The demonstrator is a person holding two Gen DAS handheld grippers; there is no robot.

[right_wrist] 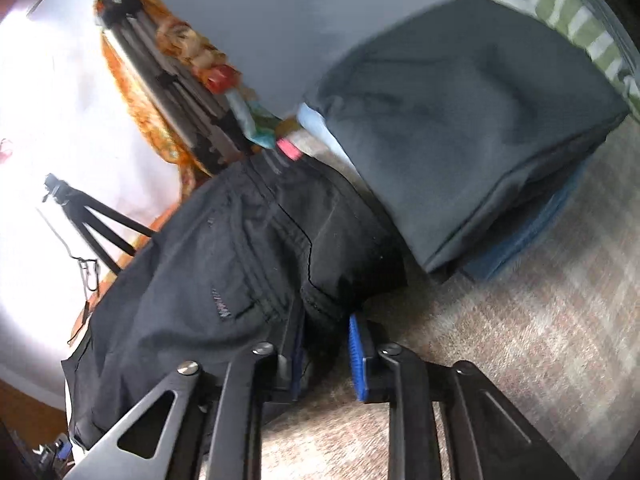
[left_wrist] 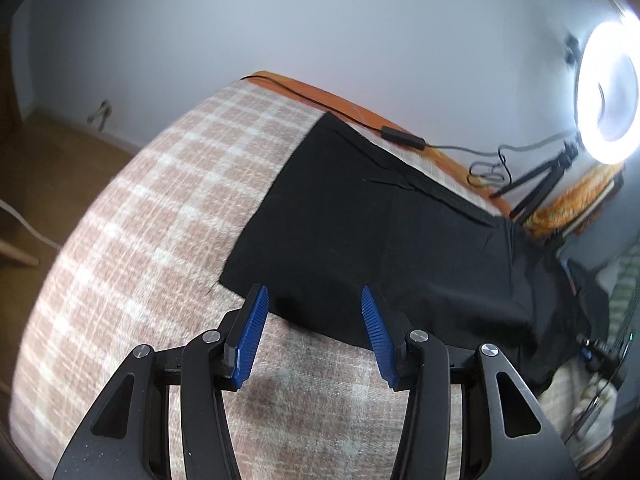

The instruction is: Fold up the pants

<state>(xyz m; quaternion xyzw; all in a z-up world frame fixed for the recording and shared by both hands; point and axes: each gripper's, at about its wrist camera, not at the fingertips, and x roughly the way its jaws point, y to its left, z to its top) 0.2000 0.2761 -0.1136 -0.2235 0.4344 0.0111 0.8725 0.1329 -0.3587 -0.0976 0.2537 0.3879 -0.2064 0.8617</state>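
Covering bed, plaid blanket (left_wrist: 132,216) (beige), ring light (left_wrist: 608,92)

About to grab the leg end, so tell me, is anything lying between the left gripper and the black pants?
Nothing visible. The left gripper hangs open right at the near hem of the black pants, with only bare checked blanket under it. The ring light and its cable lie beyond the pants.

Glowing white ring light (left_wrist: 608,94) at 2 o'clock blows out; right-wrist view overexposed at 9. Motion blur throughout, fisheye bending and dark vignette at edges.
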